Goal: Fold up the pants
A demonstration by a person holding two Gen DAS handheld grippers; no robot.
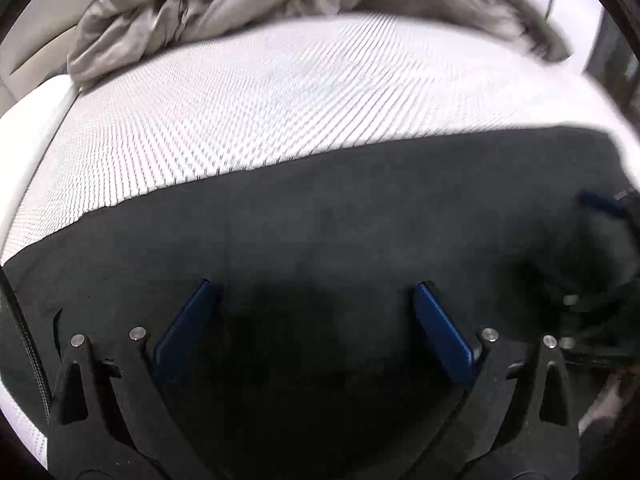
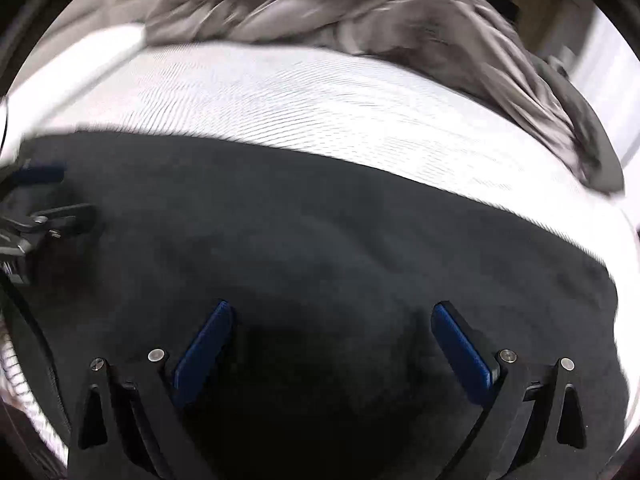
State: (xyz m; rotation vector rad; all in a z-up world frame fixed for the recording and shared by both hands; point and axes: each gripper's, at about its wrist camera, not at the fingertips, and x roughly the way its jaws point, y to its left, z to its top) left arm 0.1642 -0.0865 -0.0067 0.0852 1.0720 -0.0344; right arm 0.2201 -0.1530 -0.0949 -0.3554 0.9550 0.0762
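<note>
Here, what we read from both wrist views:

Cloth: the dark charcoal, soft-knit pants (image 1: 320, 216) lie flat on the white, finely ribbed mattress cover (image 1: 248, 112), directly under and ahead of both tools.

Long axis: we judge it runs side to side across both views, since the far edge of the fabric forms one long line from left to right; which end is waist and which is hem we cannot tell.

Left tool: the left black two-finger gripper with blue pads (image 1: 316, 292) stands spread wide, nothing between its pads, hovering close over the cloth; contact we cannot confirm.

Right tool: the right black two-finger gripper with blue pads (image 2: 332, 312) is likewise wide apart and holds nothing, low over the same fabric.

Spacing: the two tools sit side by side along that long axis; each shows at the edge of the other's view, so they are near one another.

Nearer hand: we see the cloth's end curving off just beyond the right tool, so the right is nearer that end.

Far side: a crumpled grey-beige quilt (image 2: 340, 12) is heaped along the back of the bed, well apart from the pants.

Next move, in our judgement: each tool needs an edge to pinch, so both must travel outward or toward the far edge.
</note>
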